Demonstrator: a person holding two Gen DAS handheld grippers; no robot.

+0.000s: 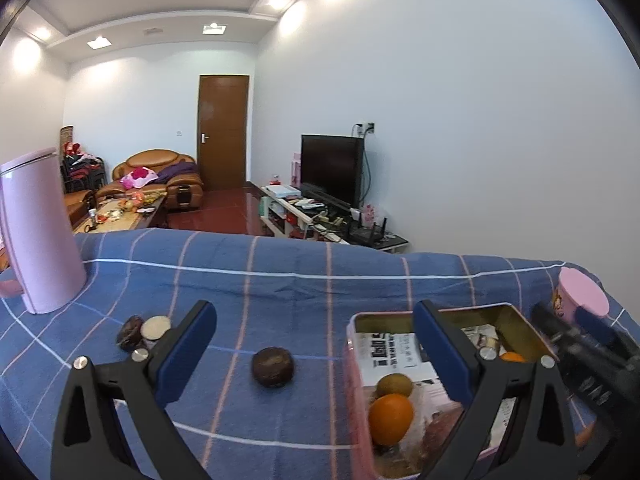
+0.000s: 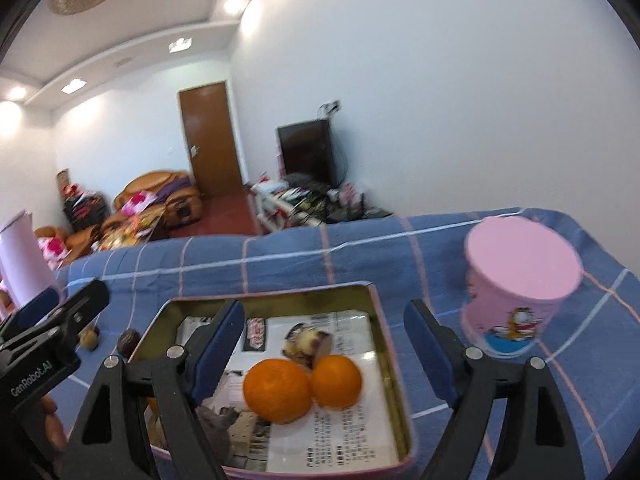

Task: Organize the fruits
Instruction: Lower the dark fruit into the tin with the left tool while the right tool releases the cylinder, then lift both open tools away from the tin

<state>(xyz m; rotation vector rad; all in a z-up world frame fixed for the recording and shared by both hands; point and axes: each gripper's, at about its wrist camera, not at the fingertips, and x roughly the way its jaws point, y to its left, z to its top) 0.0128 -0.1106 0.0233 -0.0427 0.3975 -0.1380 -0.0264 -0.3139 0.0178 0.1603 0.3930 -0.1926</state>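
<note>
A pink-rimmed tin box [image 2: 276, 298] lined with printed paper sits on the blue checked cloth. In it lie two oranges [image 2: 277, 390] [image 2: 336, 380] and a brownish-purple fruit [image 2: 306, 340]. My right gripper [image 2: 324, 346] hovers open over the tin, its pads touching nothing. In the left wrist view the tin [image 1: 494, 316] shows an orange [image 1: 390, 418] and a greenish-brown fruit [image 1: 394, 385]. My left gripper [image 1: 316, 346] is wide open left of the tin. A dark brown round fruit [image 1: 273, 366] rests on the cloth between its fingers, untouched. Two more small fruits [image 1: 130, 332] [image 1: 156, 327] lie further left.
A tall pink container [image 1: 40, 232] stands at the cloth's far left. A pink cartoon cup [image 2: 520, 284] stands right of the tin. The cloth's far edge [image 1: 320, 244] drops off toward a living room with sofa and TV.
</note>
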